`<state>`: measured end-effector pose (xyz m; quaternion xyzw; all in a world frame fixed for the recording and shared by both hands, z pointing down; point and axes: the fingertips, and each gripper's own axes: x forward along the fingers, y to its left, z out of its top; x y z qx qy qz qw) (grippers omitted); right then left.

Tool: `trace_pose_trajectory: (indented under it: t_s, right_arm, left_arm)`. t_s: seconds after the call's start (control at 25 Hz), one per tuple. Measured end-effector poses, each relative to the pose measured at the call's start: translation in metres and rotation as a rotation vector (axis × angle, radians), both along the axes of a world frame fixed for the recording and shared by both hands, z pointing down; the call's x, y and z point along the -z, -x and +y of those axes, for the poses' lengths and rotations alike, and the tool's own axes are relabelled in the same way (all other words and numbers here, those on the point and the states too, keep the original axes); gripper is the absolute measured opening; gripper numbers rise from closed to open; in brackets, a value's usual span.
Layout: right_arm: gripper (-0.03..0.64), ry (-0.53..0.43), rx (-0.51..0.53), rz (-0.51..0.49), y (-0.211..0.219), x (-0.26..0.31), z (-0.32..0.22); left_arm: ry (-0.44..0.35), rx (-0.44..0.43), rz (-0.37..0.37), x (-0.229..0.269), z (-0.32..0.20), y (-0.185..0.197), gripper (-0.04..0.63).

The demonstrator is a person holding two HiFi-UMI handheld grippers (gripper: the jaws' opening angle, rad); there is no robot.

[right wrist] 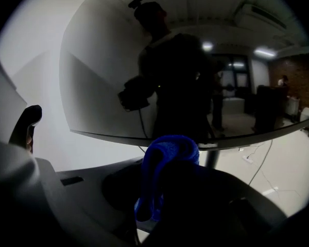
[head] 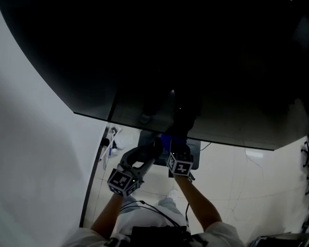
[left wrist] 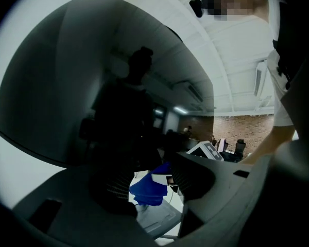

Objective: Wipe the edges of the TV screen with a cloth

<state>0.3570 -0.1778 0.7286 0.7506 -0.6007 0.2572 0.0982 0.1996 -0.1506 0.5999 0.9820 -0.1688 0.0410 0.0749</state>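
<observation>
a person stands before a dark tv screen mounted by a white wall, both handheld tools raised just beneath the screen's lower edge. the right gripper has its jaws closed on a bunched blue cloth, the wad poking up past the tips toward that edge. the left gripper is just beside it with jaws apart and nothing between them. the blue seen through its gap is the other tool's cloth. in this dim light the cloth appears just short of the frame, though contact cannot be ruled out.

the wiping looks barely begun. the main risk is the hard jaw tips. the cloth is a small wad, so a tilted stroke could bring bare plastic against the glass and mark it. a firm upward push on the bottom edge might also rock the set on its stand. the cloth could also slide out of the grip if it snags at a corner.
</observation>
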Motion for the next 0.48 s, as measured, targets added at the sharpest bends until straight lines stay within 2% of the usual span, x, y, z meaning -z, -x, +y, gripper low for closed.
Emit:
trace_pose_trajectory:
  t_s: [0.24,0.48]
  right_arm:
    - [0.069,0.015,0.166,-0.019,0.100,-0.005,-0.072]
    - [0.069,-0.002,0.309,-0.024,0.200,-0.010,-0.143]
  left_arm:
    - [0.030,0.212,0.026,-0.004,-0.040,0.098,0.205]
    - [0.047,0.346,0.021,-0.005,-0.062,0.185,0.205]
